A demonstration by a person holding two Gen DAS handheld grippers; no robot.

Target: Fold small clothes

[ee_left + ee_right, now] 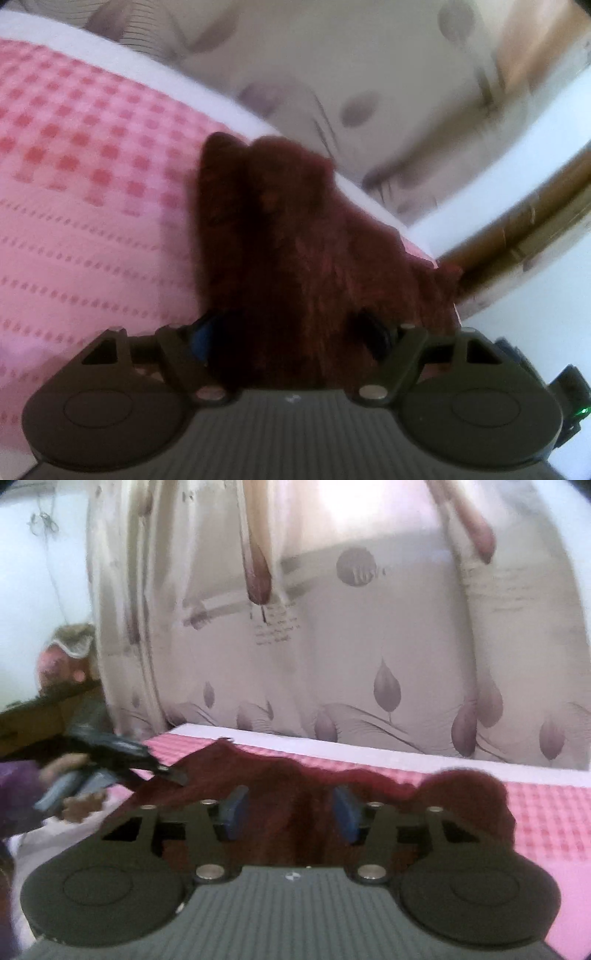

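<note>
Maroon fuzzy knitted garment (303, 258) fills the space between the fingers of my left gripper (291, 332), bunched up and rising in front of the lens; the blue pad (201, 339) on one side and the dark pad on the other sit wide of each other with the fabric heaped between them, and I cannot tell whether they actually pinch it. My right gripper (291, 814) has its two blue-padded fingers (234, 812) standing apart, the same dark red cloth (295, 775) lying between and under them, not clamped by either pad. From the right wrist view my left gripper (122, 757) shows at the garment's left edge, its dark tip touching the cloth there. The garment lies spread on a pink checked bedcover (85, 177), close to that cover's far edge, one lobe of it humped up to the right of my right gripper. Beyond the garment runs a white strip of bed edge (406, 751), and past that hangs a pale curtain printed with grey leaves (369, 646). To the garment's right in the left wrist view a brown wooden rail (517, 218) crosses at an angle.
</note>
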